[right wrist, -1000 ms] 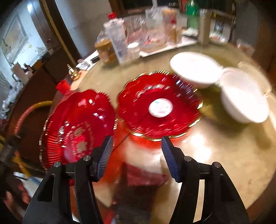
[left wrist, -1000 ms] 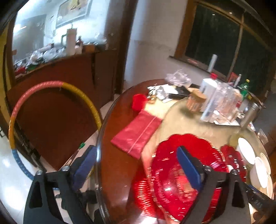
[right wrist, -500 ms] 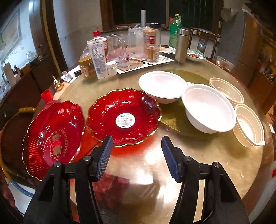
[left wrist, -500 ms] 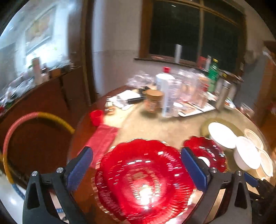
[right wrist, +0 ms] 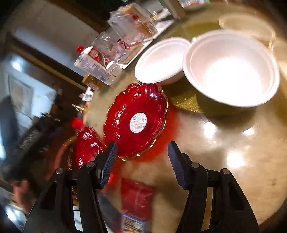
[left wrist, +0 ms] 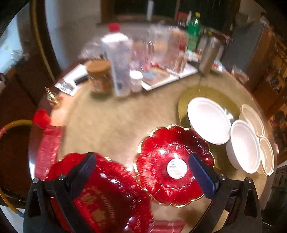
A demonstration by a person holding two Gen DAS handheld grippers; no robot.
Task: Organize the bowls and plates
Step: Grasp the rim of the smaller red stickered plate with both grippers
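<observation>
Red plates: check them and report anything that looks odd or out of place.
The smaller red plate still carries a white product sticker in its centre. The larger red plate lies apart at the table edge, unstacked; blur hides whether it overhangs.

A home dining room: a round glossy desk (left wrist: 111,125) carries red plastic plates (left wrist: 172,164), white disposable bowls (left wrist: 208,120), bottles (left wrist: 118,59), a jar (left wrist: 99,77) and a steel flask (left wrist: 209,53). Behind it stand a dark window with a wooden frame (left wrist: 125,16) and a dark wooden sideboard.
</observation>
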